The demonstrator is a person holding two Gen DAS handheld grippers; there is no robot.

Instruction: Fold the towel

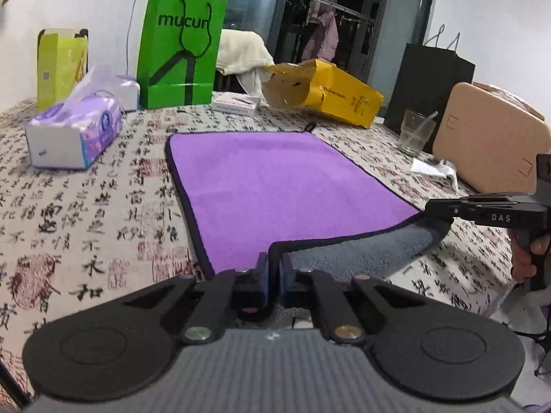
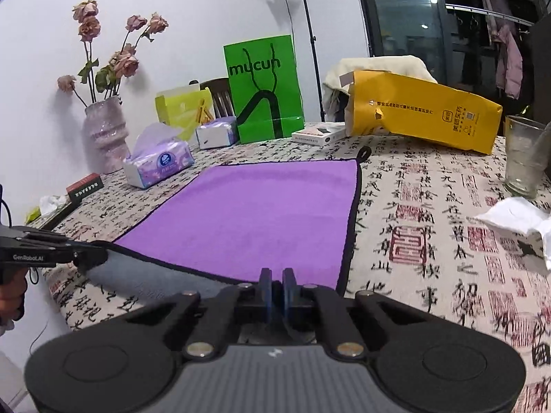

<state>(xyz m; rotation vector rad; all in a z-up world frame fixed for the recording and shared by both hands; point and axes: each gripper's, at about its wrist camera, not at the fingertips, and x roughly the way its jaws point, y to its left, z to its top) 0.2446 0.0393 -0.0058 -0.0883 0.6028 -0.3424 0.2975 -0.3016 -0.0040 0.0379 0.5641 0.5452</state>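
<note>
A purple towel (image 1: 275, 186) with a black hem and a grey underside lies flat on the calligraphy-print tablecloth; it also shows in the right wrist view (image 2: 255, 220). My left gripper (image 1: 274, 272) is shut on the towel's near left corner and holds it lifted, so the grey underside (image 1: 361, 251) shows along the near edge. My right gripper (image 2: 277, 285) is shut on the near right corner. The right gripper shows in the left wrist view (image 1: 430, 210) and the left gripper shows in the right wrist view (image 2: 93, 256), each pinching the raised hem.
A tissue pack (image 1: 74, 130) lies left of the towel. A green paper bag (image 1: 180, 48), a yellow bag (image 1: 327, 93) and a small white box (image 1: 236, 103) stand behind it. A drinking glass (image 2: 523, 155) and crumpled paper (image 2: 516, 220) lie to the right. A flower vase (image 2: 105, 137) stands far left.
</note>
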